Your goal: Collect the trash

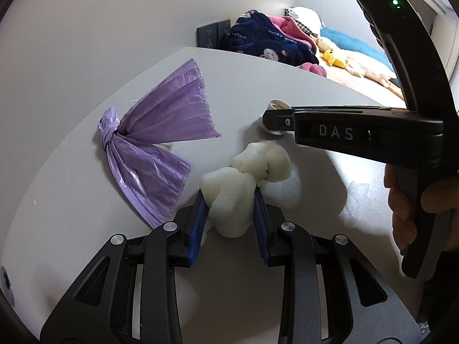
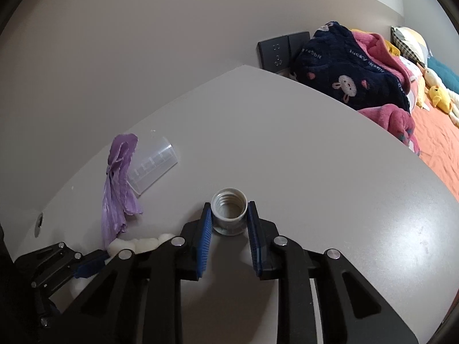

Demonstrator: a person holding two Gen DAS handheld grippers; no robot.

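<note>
Crumpled white foam packing piece sits mid-tabletop, pinched between the blue-padded fingers of the left gripper; both pads press into its near lobe, the far lobes hang free. Just right of the foam, the small white threaded plastic cap stands open side up between the fingers of the right gripper. Those pads sit at the cap's sides, narrow; contact looks likely but a hairline gap can't be ruled out.

Left of the foam lies the knotted purple plastic trash bag, flat and tied at the neck, no open mouth visible. Beyond the bag a clear ribbed plastic cup lies on its side, touching it. A thin white foam scrap lies right of the foam, near the person's hand.

Risks, as judgement:
- Foam is springy and held by one lobe only; a lift may let it squirm out or tear.
- Cap wall is smooth and round; a slightly off-centre squeeze could squirt it across the grey tabletop.
- The two grippers work close together; crossing paths could knock either load.
- Bag is knotted, so nothing can go in until it is opened.
</note>
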